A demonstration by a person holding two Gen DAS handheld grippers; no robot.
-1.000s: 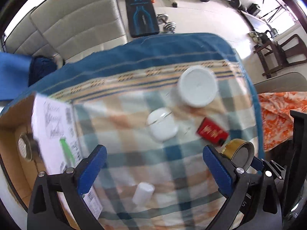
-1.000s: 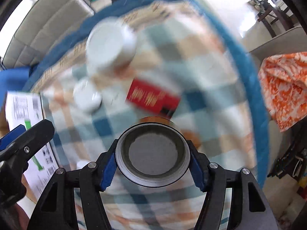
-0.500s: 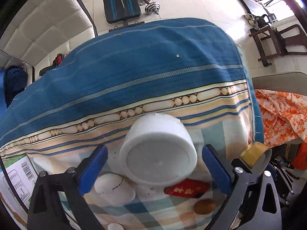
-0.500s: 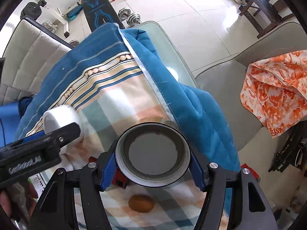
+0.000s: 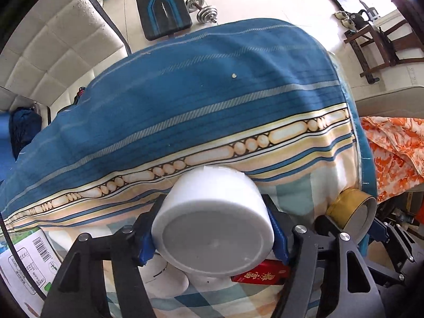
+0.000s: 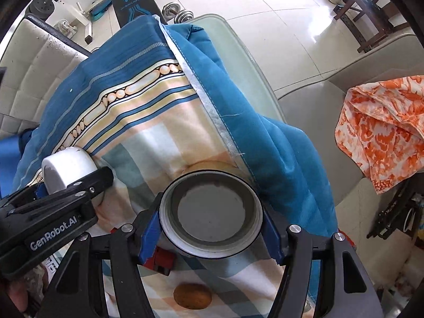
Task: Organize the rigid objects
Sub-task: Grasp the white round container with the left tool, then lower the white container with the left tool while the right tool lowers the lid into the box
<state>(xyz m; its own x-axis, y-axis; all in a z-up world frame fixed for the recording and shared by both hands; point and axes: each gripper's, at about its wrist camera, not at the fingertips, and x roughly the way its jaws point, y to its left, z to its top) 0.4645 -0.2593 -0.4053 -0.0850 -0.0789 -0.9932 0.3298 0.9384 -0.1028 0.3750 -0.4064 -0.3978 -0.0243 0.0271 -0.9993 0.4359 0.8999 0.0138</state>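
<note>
**Both grippers clamped on round objects**

The left gripper [image 5: 213, 241], jaws just closing, presses blue pads against a smooth matte white tub [image 5: 212, 228]. The right gripper [image 6: 210, 225] pinches a glossy tape roll [image 6: 210, 213]. Beneath: a flat red box [image 5: 261, 275], checked soft tablecloth [image 5: 185, 100], then tiled floor [image 6: 278, 13].

Right hand-held gripper [image 6: 212, 234] pointing down, blue pads clamped on both sides of tape roll [image 6: 210, 213], roll's open core facing camera. Left hand-held gripper [image 6: 57, 194] at left edge, black arm marked "GenRobot.AI", jaws just been closing, white round container [image 6: 66, 171] between them. Tabletop [image 6: 238, 61] glass, draped with blue-bordered checked cloth [image 6: 159, 137]. Small brown round object [image 6: 192, 295] on cloth below roll. Red box [image 6: 161, 261] partly hidden behind roll. Orange patterned fabric [image 6: 381, 132] at right, well apart.
</note>
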